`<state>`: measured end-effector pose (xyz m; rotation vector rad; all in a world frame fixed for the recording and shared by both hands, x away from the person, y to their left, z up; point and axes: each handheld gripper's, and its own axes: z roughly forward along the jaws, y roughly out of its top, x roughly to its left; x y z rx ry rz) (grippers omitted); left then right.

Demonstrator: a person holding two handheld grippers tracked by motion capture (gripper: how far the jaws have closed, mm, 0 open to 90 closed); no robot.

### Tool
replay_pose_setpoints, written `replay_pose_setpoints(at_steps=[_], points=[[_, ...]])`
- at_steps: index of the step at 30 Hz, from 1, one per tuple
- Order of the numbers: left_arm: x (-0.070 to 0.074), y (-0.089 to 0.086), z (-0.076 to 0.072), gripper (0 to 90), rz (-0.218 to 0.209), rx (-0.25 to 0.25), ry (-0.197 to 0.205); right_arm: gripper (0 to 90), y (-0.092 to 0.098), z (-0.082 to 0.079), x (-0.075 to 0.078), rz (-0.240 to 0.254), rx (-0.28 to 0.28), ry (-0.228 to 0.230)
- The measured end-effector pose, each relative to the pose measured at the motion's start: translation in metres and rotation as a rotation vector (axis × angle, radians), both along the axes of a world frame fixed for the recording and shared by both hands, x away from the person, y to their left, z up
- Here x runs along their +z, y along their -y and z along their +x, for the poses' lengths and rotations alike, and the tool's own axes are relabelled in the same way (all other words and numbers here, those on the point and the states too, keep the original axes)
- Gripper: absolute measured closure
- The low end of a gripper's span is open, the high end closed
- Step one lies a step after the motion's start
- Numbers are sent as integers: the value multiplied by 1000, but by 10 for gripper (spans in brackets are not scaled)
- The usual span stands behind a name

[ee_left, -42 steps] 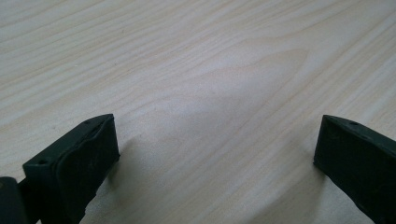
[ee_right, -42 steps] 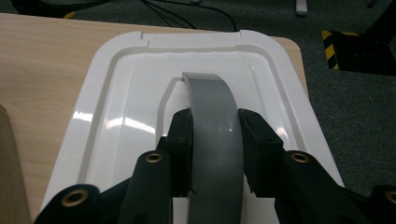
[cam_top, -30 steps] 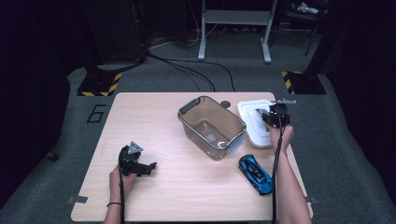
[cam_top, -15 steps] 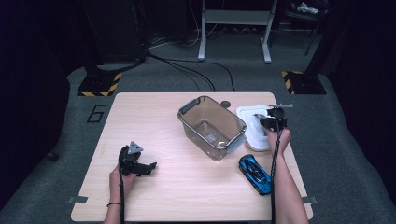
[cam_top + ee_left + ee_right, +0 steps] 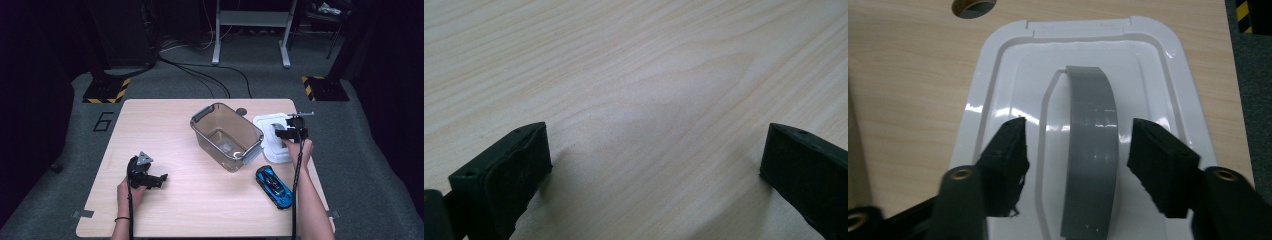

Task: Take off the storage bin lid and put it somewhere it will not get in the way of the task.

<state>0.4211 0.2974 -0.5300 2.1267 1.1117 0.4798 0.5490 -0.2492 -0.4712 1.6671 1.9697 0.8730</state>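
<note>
A white lid (image 5: 266, 126) with a grey arched handle (image 5: 1093, 130) lies flat at the table's right, beside a clear plastic bin (image 5: 200, 120). My right gripper (image 5: 281, 134) hovers over the lid. In the right gripper view its jaws (image 5: 1079, 131) have just been opening and now straddle the handle with a gap on both sides. A blue toy car (image 5: 274, 186) lies near the front right edge. My left gripper (image 5: 161, 180) rests at the front left, open over bare wood (image 5: 624, 60), with nothing between its fingers (image 5: 514, 165).
The bin stands in the middle of the light wooden table (image 5: 150, 125), tilted diagonally, with a small pale item inside. A round hole (image 5: 973, 6) in the tabletop lies just beyond the lid. Cables and a metal stand's legs (image 5: 250, 30) are on the dark floor behind.
The right gripper has shifted slightly nearer and lower over the white lid. The left hand and gripper have not moved.
</note>
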Motion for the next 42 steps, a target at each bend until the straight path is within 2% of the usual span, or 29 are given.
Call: replay_pose_setpoints(at_steps=[3,5,7,11,18,21,26,30,34,35,36,42], points=[[0,0,0,0,0,0,0,264,1,-6,4,21,34,-1],[0,0,0,0,0,0,0,196,1,-10,7,20,49,-11],[0,0,0,0,0,0,0,150,0,-15,8,5,68,-1],[0,0,0,0,0,0,0,119,0,-23,9,2,102,-5],[0,0,0,0,0,1,0,8,0,-40,9,1,167,-24],[0,0,0,1,0,1,0,0,0,-48,11,-15,190,-12],[0,0,0,1,0,1,0,0,-2,-61,11,-7,216,-8],[0,0,0,0,0,1,0,0,-4,-69,11,-20,248,4],[0,0,0,1,0,1,0,0,-7,-77,12,-24,258,2],[0,0,0,1,0,1,0,0,-9,-79,12,-14,246,5],[0,0,0,1,0,1,0,0,-8,-81,12,-25,270,8],[0,0,0,0,0,1,0,0,-15,-91,13,-16,288,1]])
